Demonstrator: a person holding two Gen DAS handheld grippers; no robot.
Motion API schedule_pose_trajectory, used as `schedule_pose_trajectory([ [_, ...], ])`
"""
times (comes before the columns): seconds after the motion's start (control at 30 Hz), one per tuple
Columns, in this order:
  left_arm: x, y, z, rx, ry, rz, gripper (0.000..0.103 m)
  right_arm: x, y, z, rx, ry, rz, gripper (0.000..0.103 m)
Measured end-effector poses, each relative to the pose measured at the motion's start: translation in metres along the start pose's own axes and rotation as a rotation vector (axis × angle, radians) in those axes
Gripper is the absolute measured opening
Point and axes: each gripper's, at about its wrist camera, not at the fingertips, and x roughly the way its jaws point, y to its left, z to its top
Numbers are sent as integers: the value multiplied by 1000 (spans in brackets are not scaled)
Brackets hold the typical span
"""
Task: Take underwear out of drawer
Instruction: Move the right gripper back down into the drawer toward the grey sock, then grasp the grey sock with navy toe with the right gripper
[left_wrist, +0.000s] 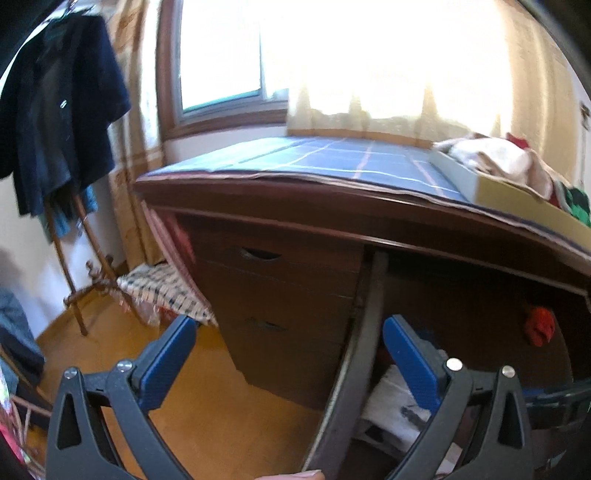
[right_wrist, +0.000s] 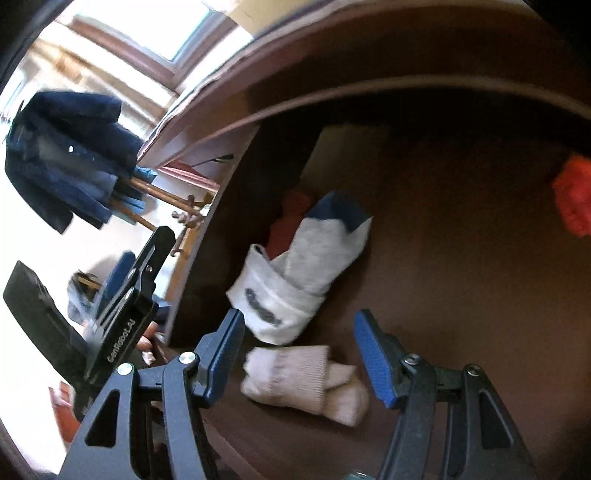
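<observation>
The drawer (right_wrist: 461, 280) stands pulled out of the dark wooden chest. In the right wrist view it holds a rolled grey-white garment with a blue end (right_wrist: 303, 266), a cream ribbed roll (right_wrist: 303, 380), a red piece (right_wrist: 291, 218) tucked behind, and an orange-red item (right_wrist: 574, 195) at the far right. My right gripper (right_wrist: 299, 350) hangs open just above the cream roll, touching nothing. My left gripper (left_wrist: 291, 343) is open too, its fingers straddling the drawer's left side wall (left_wrist: 364, 332) without touching it. The white garment (left_wrist: 391, 402) shows inside.
A blue checked cloth (left_wrist: 332, 158) covers the chest top, with a box of clothes (left_wrist: 491, 162) at its right end. Closed drawers (left_wrist: 280, 295) sit to the left. A dark shirt (left_wrist: 62, 110) hangs on a wooden stand over the orange floor (left_wrist: 207, 406).
</observation>
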Motion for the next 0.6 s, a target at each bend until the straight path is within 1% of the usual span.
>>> schedule_pose_trajectory([
  [0.13, 4, 13, 3, -48, 19, 19, 103, 19, 4, 10, 62, 47, 34, 64],
  [0.3, 5, 18, 5, -50, 8, 71, 103, 41, 3, 17, 159, 97, 62, 64],
  [0.43, 5, 21, 5, -61, 12, 67, 103, 60, 4, 18, 210, 145, 57, 64],
  [0.6, 5, 18, 3, -50, 13, 66, 103, 77, 5, 22, 257, 193, 37, 64],
])
